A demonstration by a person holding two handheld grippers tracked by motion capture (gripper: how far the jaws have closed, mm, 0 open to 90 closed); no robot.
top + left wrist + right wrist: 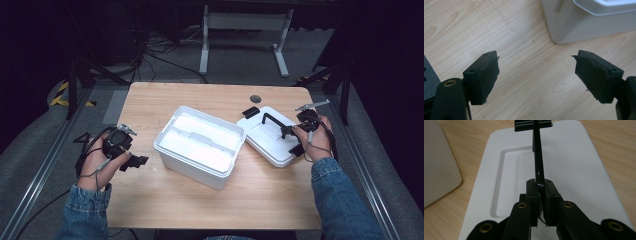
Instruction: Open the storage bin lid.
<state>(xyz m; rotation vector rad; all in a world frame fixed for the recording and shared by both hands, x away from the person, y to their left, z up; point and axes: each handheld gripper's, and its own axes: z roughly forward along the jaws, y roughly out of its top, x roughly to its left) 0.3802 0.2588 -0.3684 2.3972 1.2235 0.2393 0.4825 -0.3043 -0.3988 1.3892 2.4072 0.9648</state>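
Observation:
An open white box (167, 148) stands mid-table, its corner (584, 27) ahead of my left gripper. Right of the box lies its white lid (267, 145), which carries a black handle (272, 120) and a black latch (250, 111) at its far end. My right gripper (287, 132) is shut on the near end of that handle. In the right gripper view the jaws (541, 188) pinch the thin handle bar (537, 157) above the lid (574, 170). My left gripper (137, 161) hovers open over bare wood left of the box, nothing between its jaws (536, 75).
The wooden table (190, 200) has free room in front of the box and at its left. A round cable hole (255, 98) sits near the far edge. Beyond the table stand a white frame (245, 30) and loose floor cables (150, 50).

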